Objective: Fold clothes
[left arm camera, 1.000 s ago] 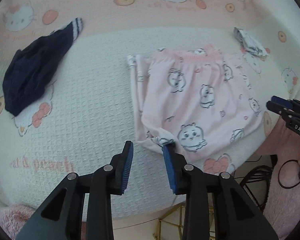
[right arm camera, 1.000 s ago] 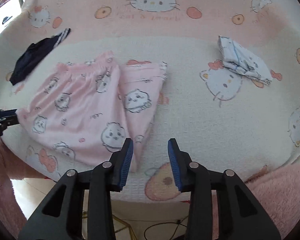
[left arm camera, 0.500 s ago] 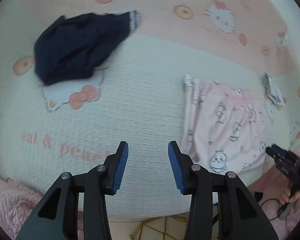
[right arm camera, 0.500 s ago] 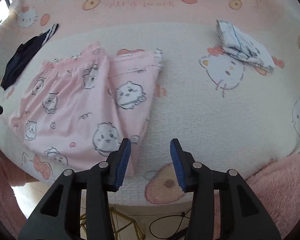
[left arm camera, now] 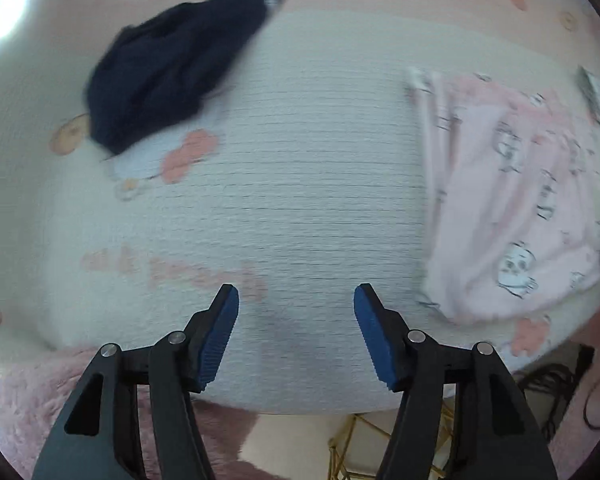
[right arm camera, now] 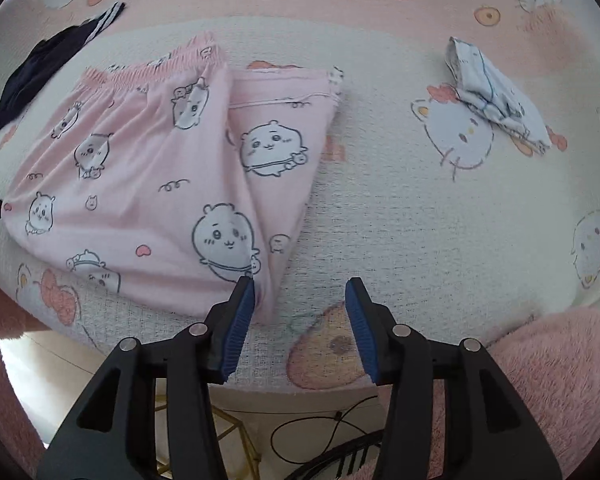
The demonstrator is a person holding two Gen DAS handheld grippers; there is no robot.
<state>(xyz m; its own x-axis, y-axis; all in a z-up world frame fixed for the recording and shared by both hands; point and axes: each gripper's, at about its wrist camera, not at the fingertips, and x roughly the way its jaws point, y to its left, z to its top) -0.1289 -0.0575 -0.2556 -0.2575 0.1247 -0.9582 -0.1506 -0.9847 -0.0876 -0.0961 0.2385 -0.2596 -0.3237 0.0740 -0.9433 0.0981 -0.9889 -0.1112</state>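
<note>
Your left gripper (left arm camera: 296,304) hangs spread wide over a bare stretch of the cat-print bedspread (left arm camera: 312,168), its blue-padded fingers (left arm camera: 220,332) holding nothing. It points across the bed from the near edge, tilted slightly downward, with pale pink lettering on the cover just ahead of the left tip. The left wrist view is blurred, so fine detail there is hard to read.

The pink pajama pants (right arm camera: 160,168) you are folding lie flat on the cover, well off to the right of your left gripper. In the right wrist view the elastic waistband runs along the far side, and one leg is doubled over on the right, forming a narrower panel with a cartoon animal printed on it. The folded bottom corner of the pants (left arm camera: 512,200) comes to a point near the bed's near edge.

Your right gripper (right arm camera: 300,300) is also released and empty, held low at the bed's edge. Its left finger (right arm camera: 240,320) sits just beside that bottom corner of the pants; you cannot tell whether it touches the cloth.

A dark navy garment with white stripes (left arm camera: 172,64) lies crumpled at the far left, and a small folded white printed garment (right arm camera: 496,96) rests at the far right, both apart from the pants.
</note>
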